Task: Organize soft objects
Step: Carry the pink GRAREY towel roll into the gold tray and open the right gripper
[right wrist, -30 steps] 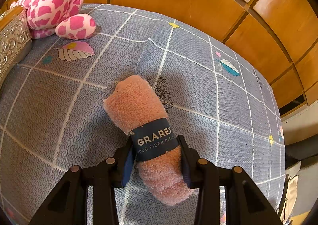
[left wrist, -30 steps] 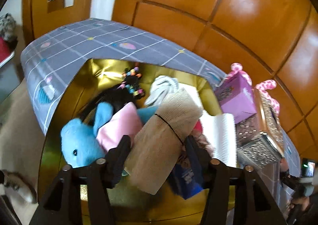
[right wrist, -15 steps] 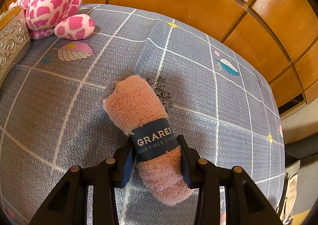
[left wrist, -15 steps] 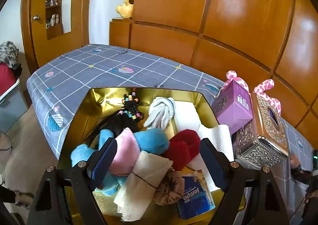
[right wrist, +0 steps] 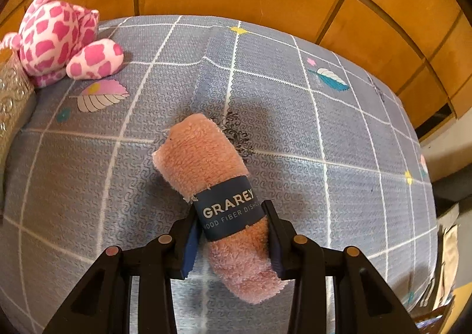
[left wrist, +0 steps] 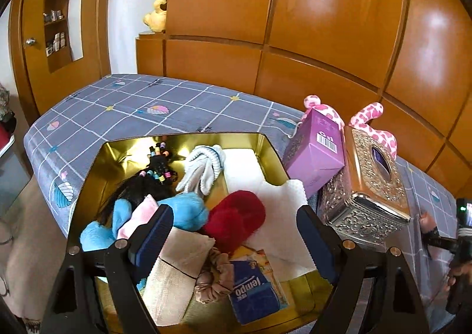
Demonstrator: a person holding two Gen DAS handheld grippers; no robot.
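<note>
In the left wrist view my left gripper (left wrist: 233, 233) is open and empty above a gold tin box (left wrist: 271, 151). The box holds a beige rolled cloth (left wrist: 174, 272), a blue plush (left wrist: 97, 233), a red fuzzy item (left wrist: 236, 219), a white knit item (left wrist: 203, 168), a scrunchie (left wrist: 215, 278), a tissue pack (left wrist: 256, 286) and a black hair piece (left wrist: 141, 186). In the right wrist view my right gripper (right wrist: 231, 227) is shut on a pink rolled towel (right wrist: 212, 174) with a dark blue band, just above the grey bedspread (right wrist: 324, 133).
A purple box (left wrist: 315, 151) and an ornate metal tissue box (left wrist: 371, 186) stand right of the gold box. A pink spotted plush (right wrist: 59, 36) sits behind them against the wooden wall panels (left wrist: 324, 24). The bed edge drops off at the left.
My left gripper opened and let go of the beige rolled cloth, which now lies in the gold box, then pulled back and up. My right gripper lifted the pink towel slightly.
</note>
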